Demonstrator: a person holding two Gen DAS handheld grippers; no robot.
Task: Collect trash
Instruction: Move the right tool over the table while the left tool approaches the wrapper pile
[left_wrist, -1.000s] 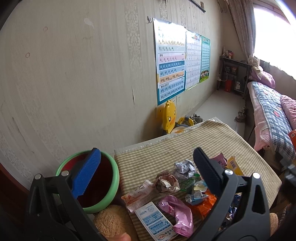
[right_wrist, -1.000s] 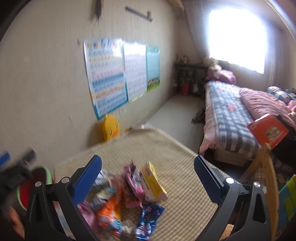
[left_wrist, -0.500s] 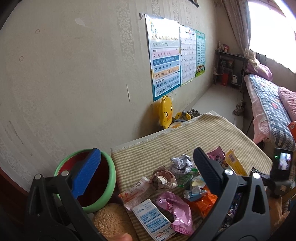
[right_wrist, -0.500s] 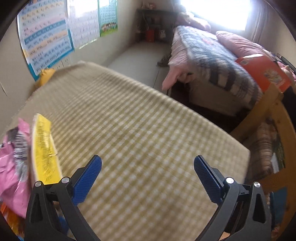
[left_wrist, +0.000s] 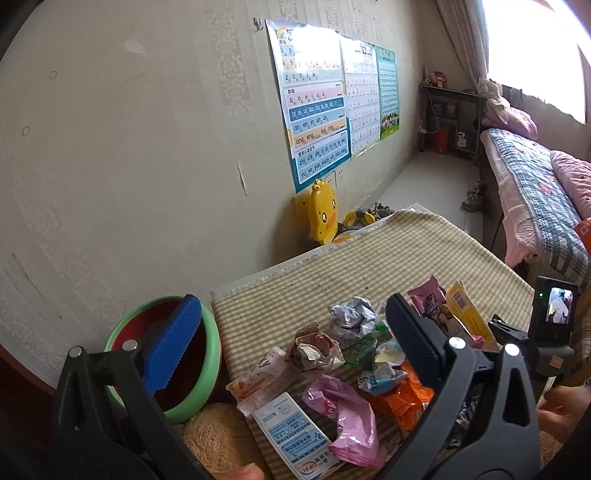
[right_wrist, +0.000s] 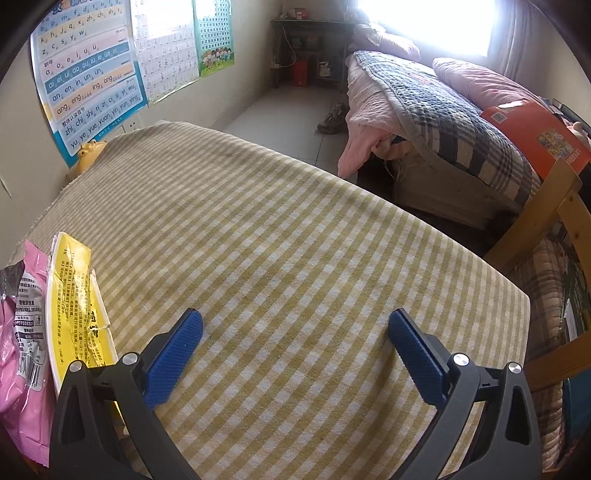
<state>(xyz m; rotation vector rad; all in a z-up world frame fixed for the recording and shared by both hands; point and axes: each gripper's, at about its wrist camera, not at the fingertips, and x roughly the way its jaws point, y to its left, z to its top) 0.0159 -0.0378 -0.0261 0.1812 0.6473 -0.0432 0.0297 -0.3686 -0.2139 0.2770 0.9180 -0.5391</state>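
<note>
On the checked tablecloth (left_wrist: 369, 258) we see the trash heaped near our end: a pink wrapper (left_wrist: 351, 417), a white-and-blue packet (left_wrist: 291, 435), an orange wrapper (left_wrist: 402, 402), a crumpled foil ball (left_wrist: 351, 314), a brown torn wrapper (left_wrist: 314, 347) and a yellow packet (left_wrist: 469, 314) standing on edge. Just left of the cloth sits a green-rimmed bin (left_wrist: 207, 354) with a red inside, beside the wall. Our left gripper (left_wrist: 291, 332) hangs over the heap with its jaws wide apart, holding nothing. Our right gripper (right_wrist: 295, 339) is likewise spread wide and empty above bare cloth (the yellow packet (right_wrist: 74, 306) and a pink wrapper (right_wrist: 22, 350) lie just to its left). From the left wrist view, the right gripper's camera body (left_wrist: 554, 314) shows at the far right edge.
</note>
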